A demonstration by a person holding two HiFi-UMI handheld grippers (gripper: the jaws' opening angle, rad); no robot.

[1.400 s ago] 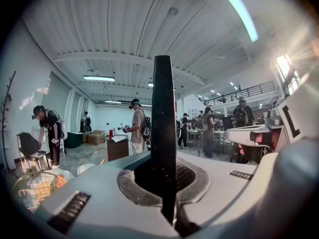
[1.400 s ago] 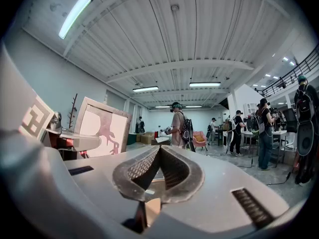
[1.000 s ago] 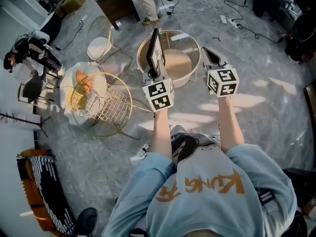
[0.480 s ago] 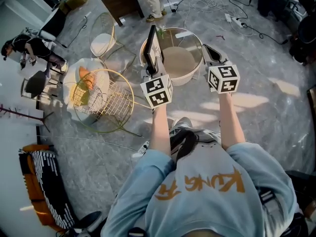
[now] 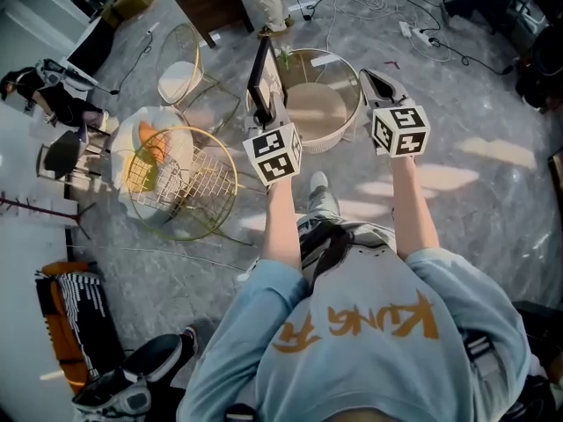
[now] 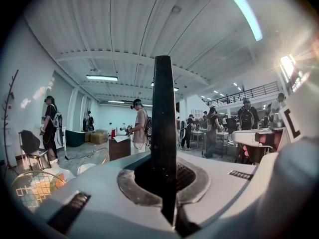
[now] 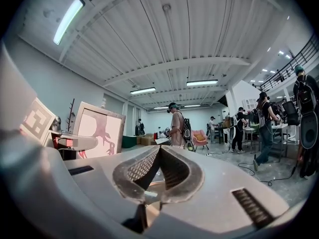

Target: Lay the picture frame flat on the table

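reaching out from a light blue shirt (image 5: 369, 323) with orange print, two bare forearms each carry a smooth grey gripper topped by a cube of black-and-white square markers. the left gripper (image 5: 266, 117) has its ribbed dark pads pressed tight on the lower edge of the picture frame (image 5: 260, 77), a thin flat rectangle held upright. the left gripper view shows it edge-on as a dark vertical bar. from the right gripper view the frame (image 7: 99, 131) shows a pale border around a pinkish picture with a branching shape. the right gripper (image 5: 374, 86) hangs just beside it, level. its pads meet at the tips with nothing between them.

under both lies the round table (image 5: 334, 137), a cream drum with a clear glossy top. the frame stands over its near-left rim, and whether it touches the top i cannot tell. to the left is a gold wire chair (image 5: 180, 183), round and gridded, with a white cushion. the floor (image 5: 457, 192) is grey and marbled, with cables (image 5: 422, 38) trailing across it further off. people (image 6: 139, 128) stand in the distance under a ribbed white ceiling.
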